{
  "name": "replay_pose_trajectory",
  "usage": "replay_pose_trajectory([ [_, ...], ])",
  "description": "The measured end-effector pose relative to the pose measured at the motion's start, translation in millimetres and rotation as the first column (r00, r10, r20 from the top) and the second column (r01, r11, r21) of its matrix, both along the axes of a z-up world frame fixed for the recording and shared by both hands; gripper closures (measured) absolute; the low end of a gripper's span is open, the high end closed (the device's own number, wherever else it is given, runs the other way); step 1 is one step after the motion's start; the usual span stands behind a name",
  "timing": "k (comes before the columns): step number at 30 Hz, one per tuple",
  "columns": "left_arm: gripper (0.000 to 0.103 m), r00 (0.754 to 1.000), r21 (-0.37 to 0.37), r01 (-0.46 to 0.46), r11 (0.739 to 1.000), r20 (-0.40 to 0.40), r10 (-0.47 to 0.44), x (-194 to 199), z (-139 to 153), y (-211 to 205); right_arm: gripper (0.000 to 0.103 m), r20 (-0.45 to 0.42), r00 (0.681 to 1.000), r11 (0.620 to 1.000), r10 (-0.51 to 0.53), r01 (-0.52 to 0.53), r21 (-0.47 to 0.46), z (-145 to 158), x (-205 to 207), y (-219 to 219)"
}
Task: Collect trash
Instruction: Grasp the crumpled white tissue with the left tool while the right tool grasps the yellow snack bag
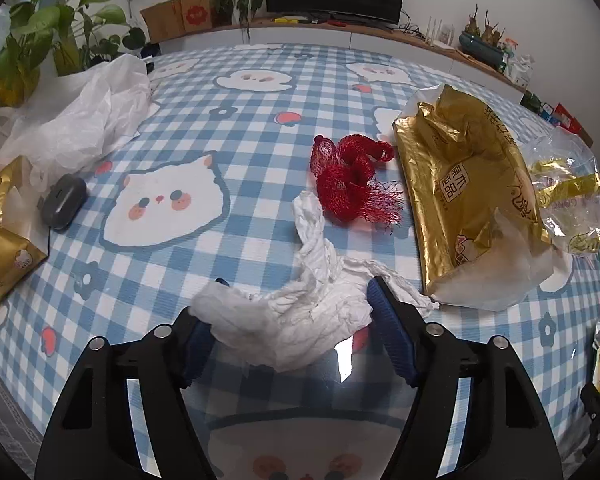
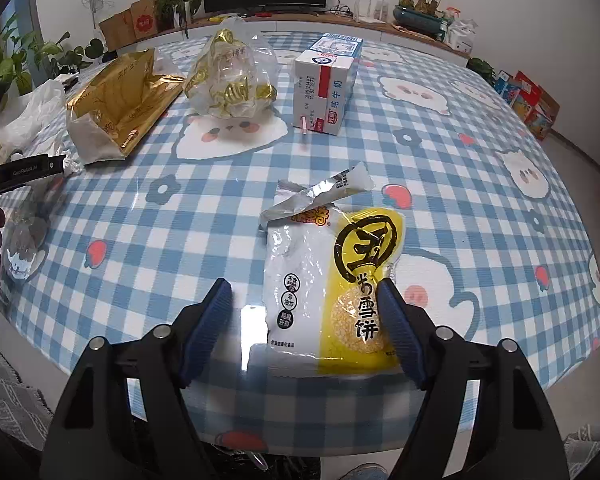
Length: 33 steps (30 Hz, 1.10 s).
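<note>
Crumpled white tissue [image 1: 300, 312] lies right between the spread blue pads of the left gripper [image 1: 296, 320], draped over the left pad; the jaws stand wide, nothing clamped. Counting outward on the blue-checked tablecloth [image 1: 228, 128]: one red mesh net [image 1: 348, 180] just beyond the tissue, one long gold wrapper [image 1: 460, 196] to its right, one clear bag of gold foils [image 1: 568, 196] past that near the cloth's right edge. On the left, one white plastic bag [image 1: 84, 120], one grey case [image 1: 64, 200], one gold pack [image 1: 4, 240] at the rim. Open cloth runs through the middle toward the far edge.

Over on the right gripper [image 2: 304, 308], fingers are parted too, straddling one white-and-yellow snack packet [image 2: 332, 284] near the table's front edge; the right pad touches its yellow side, the left stands clear. Beyond it, one milk carton [image 2: 324, 92] stands upright, with bare check between.
</note>
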State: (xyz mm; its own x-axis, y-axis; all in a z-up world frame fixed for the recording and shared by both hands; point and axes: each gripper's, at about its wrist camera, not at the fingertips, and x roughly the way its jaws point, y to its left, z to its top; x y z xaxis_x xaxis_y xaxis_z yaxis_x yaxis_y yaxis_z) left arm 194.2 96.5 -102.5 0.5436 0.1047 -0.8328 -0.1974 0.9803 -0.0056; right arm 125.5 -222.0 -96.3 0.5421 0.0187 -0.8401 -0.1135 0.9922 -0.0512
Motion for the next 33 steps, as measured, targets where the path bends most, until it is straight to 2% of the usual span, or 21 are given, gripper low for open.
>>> replay_pose_trajectory([
  [7,0.067,1.000,0.011,0.003,1.000,-0.010,-0.003,-1,4,-6,0.055,-0.004,1.000,1.000,-0.020,0.020,0.002,-1,2,-7],
  [10,0.078,1.000,0.013,0.008,1.000,-0.020,-0.007,-2,5,-8,0.057,-0.013,1.000,0.999,-0.025,0.025,0.021,-1,4,-10],
  [13,0.086,1.000,0.014,0.015,1.000,-0.023,-0.015,-2,5,-10,0.064,-0.017,0.999,0.999,-0.028,0.028,0.022,0,4,-10],
  [14,0.087,1.000,0.016,0.017,1.000,-0.023,-0.017,-2,5,-11,0.068,-0.017,0.999,0.999,-0.030,0.030,0.021,0,4,-10],
  [20,0.091,0.999,0.031,0.038,0.999,-0.016,-0.037,-4,4,-14,0.081,-0.017,1.000,0.999,-0.022,0.022,0.031,0,3,-8],
  [28,0.092,0.999,0.046,0.043,0.998,-0.009,-0.043,-8,8,-19,0.087,-0.008,1.000,0.999,-0.022,0.022,0.048,4,1,-7],
  [33,0.092,0.999,0.045,0.050,0.998,0.007,-0.050,-14,16,-21,0.087,-0.002,1.000,0.999,-0.016,0.016,0.041,10,-2,-4],
])
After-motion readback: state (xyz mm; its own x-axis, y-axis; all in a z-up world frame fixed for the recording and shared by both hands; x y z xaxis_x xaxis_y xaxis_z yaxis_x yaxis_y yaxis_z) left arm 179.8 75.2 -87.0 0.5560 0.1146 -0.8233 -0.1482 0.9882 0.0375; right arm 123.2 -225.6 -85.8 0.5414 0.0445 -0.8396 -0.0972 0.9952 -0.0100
